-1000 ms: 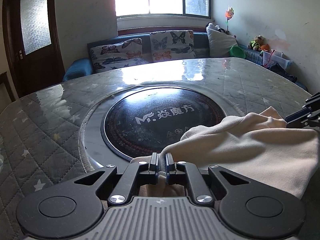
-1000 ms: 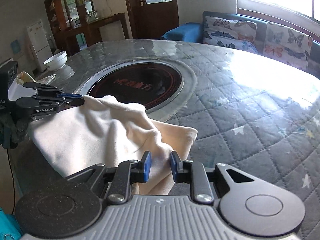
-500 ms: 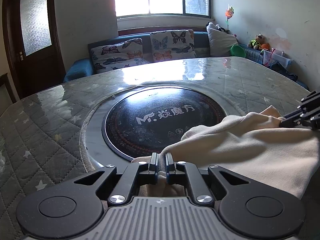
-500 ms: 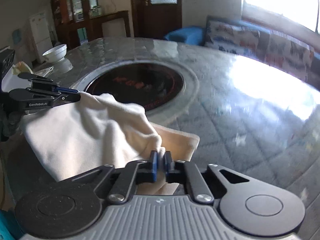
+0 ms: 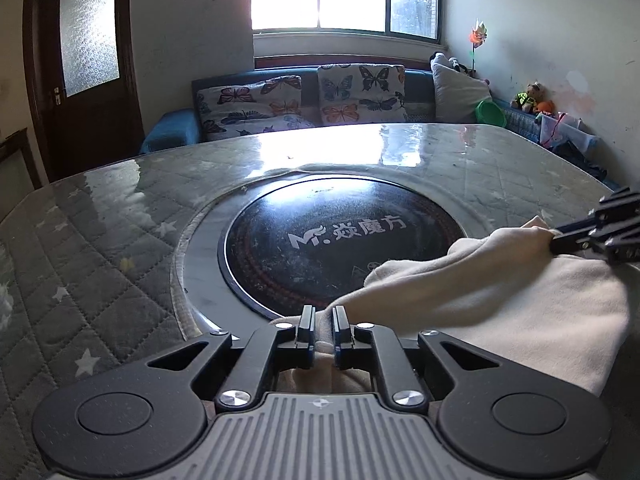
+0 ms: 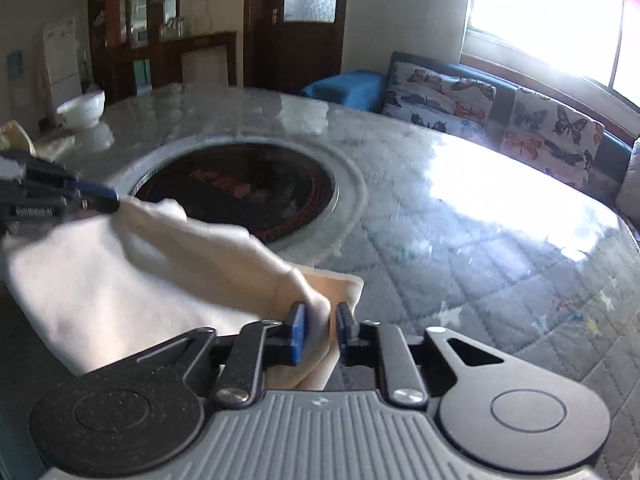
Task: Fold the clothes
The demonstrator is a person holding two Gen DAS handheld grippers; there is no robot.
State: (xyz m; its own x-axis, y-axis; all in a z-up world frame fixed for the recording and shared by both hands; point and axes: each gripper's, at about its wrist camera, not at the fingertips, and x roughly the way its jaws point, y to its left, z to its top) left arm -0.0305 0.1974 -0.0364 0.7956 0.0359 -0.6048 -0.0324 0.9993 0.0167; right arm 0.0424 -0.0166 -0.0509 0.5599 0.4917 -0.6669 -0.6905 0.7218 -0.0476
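Lifted higher than a second ago by the right hand-held gripper (image 6: 319, 334), jaws now opening with a fold between them: cream garment (image 5: 500, 300) stretched over the quilted surface (image 5: 100, 248) beside the black induction cooktop (image 5: 340, 240). Opposite corner between the opening left hand-held gripper (image 5: 323, 334) jaws.
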